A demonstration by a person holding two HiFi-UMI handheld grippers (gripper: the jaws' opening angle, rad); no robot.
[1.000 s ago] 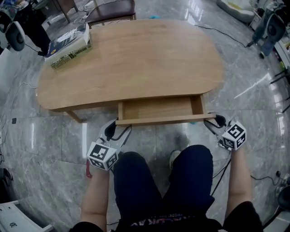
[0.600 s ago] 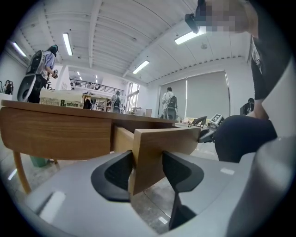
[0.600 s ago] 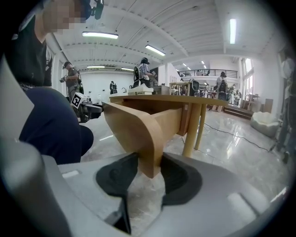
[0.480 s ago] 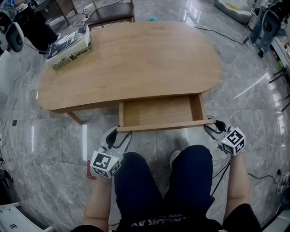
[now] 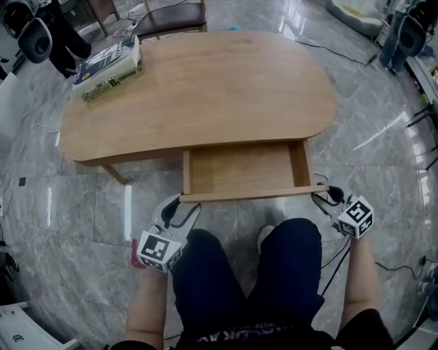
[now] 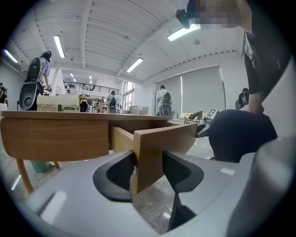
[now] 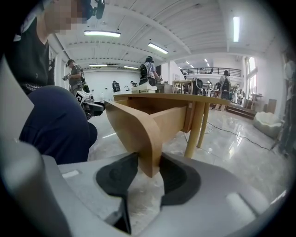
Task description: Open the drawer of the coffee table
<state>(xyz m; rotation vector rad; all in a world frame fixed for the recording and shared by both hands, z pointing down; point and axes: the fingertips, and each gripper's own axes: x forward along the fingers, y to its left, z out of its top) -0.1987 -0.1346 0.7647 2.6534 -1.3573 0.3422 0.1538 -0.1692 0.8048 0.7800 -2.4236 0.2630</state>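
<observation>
The wooden coffee table (image 5: 205,89) has its drawer (image 5: 239,167) pulled well out toward me, and the drawer is empty inside. My left gripper (image 5: 181,203) is shut on the left end of the drawer front (image 5: 253,195). In the left gripper view the panel (image 6: 162,148) stands between both pads of that gripper (image 6: 148,169), touching each. My right gripper (image 5: 323,195) is shut on the right end of the same front. In the right gripper view the rounded panel edge (image 7: 134,129) is pinched between the pads of that gripper (image 7: 150,173).
A stack of books (image 5: 109,68) lies on the table's far left corner. A chair (image 5: 171,17) stands behind the table. My knees (image 5: 246,273) sit just under the drawer front. Cables run over the marble floor (image 5: 383,137) to the right.
The drawer has slid farther out toward me. Both grippers have moved back with its front. The left gripper's jaws have narrowed onto the panel.
</observation>
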